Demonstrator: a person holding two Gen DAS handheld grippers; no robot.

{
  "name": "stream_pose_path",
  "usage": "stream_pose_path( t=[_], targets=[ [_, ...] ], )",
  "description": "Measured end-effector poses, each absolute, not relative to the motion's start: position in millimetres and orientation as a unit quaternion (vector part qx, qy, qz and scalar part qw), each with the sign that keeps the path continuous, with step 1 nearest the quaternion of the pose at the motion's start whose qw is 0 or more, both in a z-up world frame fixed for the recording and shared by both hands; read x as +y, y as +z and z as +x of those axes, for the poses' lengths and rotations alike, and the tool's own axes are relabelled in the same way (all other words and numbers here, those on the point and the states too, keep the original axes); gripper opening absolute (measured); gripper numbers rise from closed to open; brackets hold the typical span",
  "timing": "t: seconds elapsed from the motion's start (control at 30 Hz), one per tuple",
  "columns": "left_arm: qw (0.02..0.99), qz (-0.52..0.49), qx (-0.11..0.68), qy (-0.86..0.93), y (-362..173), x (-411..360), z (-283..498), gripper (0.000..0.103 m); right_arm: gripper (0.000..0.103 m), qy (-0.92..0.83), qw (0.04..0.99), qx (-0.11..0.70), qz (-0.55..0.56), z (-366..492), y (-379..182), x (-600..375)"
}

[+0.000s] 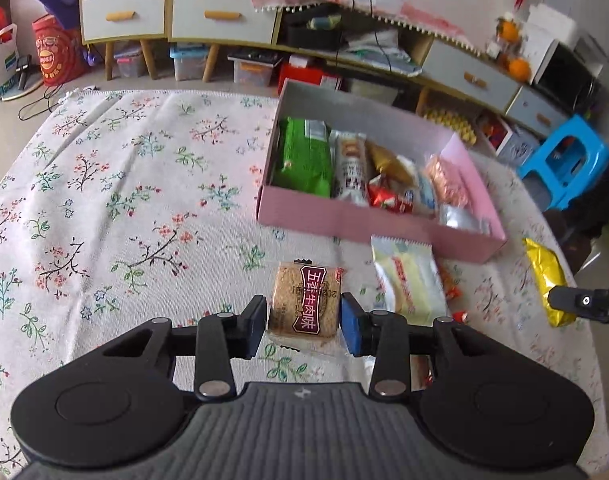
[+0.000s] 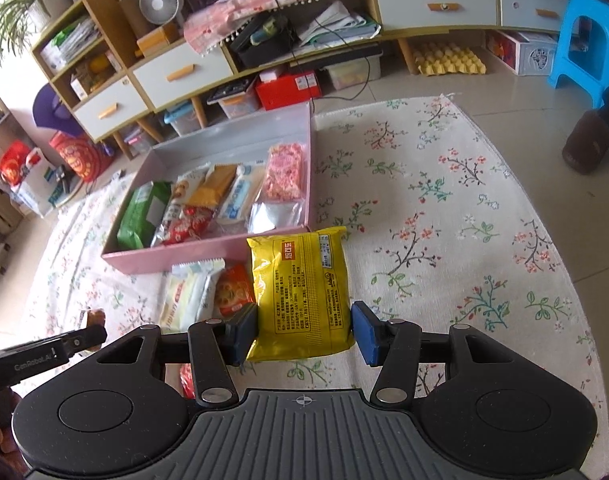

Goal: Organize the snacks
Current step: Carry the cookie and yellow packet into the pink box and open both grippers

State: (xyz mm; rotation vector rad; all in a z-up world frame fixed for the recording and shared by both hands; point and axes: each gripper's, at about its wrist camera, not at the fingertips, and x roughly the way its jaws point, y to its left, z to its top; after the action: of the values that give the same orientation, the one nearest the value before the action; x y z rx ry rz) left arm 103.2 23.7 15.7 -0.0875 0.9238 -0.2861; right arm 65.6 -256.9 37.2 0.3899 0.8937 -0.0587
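My left gripper (image 1: 302, 316) is shut on a small brown snack pack with a dark red label (image 1: 304, 304), held a little above the floral cloth. In the right wrist view my right gripper (image 2: 304, 330) is shut on a yellow snack bag (image 2: 300, 292), which hangs just in front of the pink box (image 2: 184, 254). The pink box (image 1: 344, 226) holds several snacks, among them a green pack (image 1: 304, 156). A pale yellow-white pack (image 1: 410, 278) and a small orange pack (image 2: 234, 292) lie on the cloth before the box. The right gripper's finger and the yellow bag (image 1: 546, 276) show at the left view's right edge.
The floral cloth (image 1: 124, 200) spreads wide to the box's left and, in the right wrist view, to its right (image 2: 444, 220). Behind stand low cabinets with drawers (image 1: 220, 16), storage boxes and a blue plastic stool (image 1: 564, 164). A brown slipper (image 2: 588, 142) rests at the cloth's far right.
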Motion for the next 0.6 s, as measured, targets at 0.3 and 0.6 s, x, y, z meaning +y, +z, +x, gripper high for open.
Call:
stream_pose_path(
  t=[0.3, 0.6],
  targets=[
    [0.895, -0.061, 0.416, -0.146, 27, 24, 107, 0.036, 0.050, -0.040, 0.884, 0.416, 0.211, 70, 45, -270],
    [0.896, -0.080, 0.401, -0.172, 30, 17, 109, 0.036, 0.050, 0.015, 0.871, 0.416, 0.263, 73, 50, -268]
  ],
)
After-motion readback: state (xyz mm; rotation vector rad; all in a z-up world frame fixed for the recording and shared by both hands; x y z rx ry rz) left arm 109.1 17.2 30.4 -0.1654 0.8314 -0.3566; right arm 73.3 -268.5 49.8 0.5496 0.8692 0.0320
